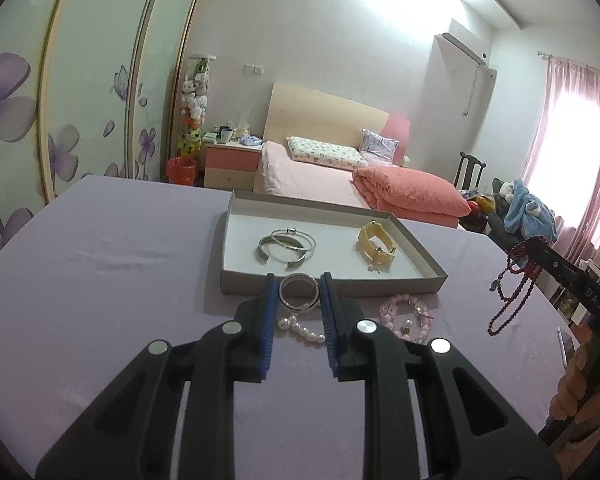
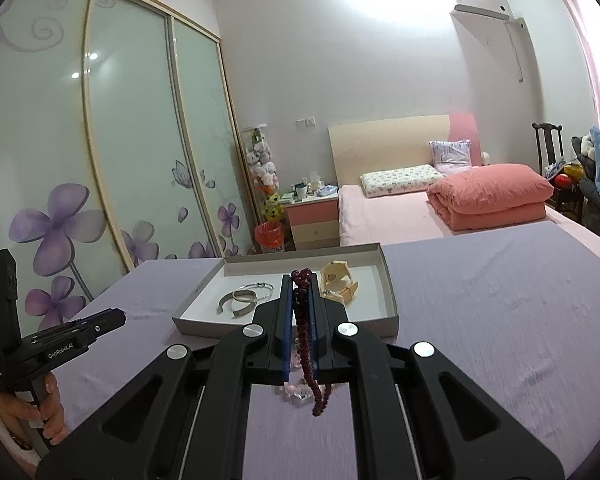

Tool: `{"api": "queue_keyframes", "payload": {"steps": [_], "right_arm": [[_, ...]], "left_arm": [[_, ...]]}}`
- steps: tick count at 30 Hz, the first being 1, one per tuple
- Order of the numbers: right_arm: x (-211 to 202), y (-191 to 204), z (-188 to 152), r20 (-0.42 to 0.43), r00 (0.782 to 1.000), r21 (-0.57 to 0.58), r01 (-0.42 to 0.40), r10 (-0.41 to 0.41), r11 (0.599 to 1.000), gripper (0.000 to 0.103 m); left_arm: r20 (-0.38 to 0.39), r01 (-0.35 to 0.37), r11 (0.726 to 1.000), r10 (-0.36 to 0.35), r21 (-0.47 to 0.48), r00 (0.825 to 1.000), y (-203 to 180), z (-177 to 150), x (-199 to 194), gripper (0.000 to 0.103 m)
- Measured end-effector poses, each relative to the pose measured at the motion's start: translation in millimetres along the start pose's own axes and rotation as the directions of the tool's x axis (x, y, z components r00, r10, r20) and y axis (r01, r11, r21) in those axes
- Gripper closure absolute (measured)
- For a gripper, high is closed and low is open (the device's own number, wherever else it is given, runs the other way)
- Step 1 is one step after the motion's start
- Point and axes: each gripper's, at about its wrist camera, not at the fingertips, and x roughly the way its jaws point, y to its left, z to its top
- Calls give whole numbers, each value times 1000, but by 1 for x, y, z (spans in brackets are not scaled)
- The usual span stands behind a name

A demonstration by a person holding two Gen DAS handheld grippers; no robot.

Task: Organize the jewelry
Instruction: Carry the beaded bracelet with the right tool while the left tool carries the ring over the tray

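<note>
Above the purple table (image 2: 500,300), right gripper (image 2: 300,304) fingers clamp dark red beads (image 2: 302,320); left gripper (image 1: 299,300) fingers pinch a silver bangle (image 1: 298,292).

You can read "GenRobot.AI" on the side of your left gripper (image 2: 106,319), and "DAS" runs along your right gripper (image 1: 538,246). Other small print's too blurry.

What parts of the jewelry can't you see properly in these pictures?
- Pearl bracelet: left wrist view, ends hidden behind the left gripper.
- Pink bead bracelet: right wrist view, mostly hidden by the right gripper.
- Dark red bead strand: its length inside the shut gripper.
</note>
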Motion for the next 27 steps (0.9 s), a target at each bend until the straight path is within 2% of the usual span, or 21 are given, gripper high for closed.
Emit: {"api": "queue_keyframes", "payload": {"steps": [10, 27], "right_arm": [[15, 0, 11, 9, 1000, -22, -5, 5, 1000, 95], [82, -7, 53, 40, 999, -47, 0, 2, 999, 95]], "left_arm": [[19, 15, 999, -15, 32, 1000, -8, 9, 10, 81], [62, -54, 997, 51, 62, 997, -8, 70, 85, 81]]}}
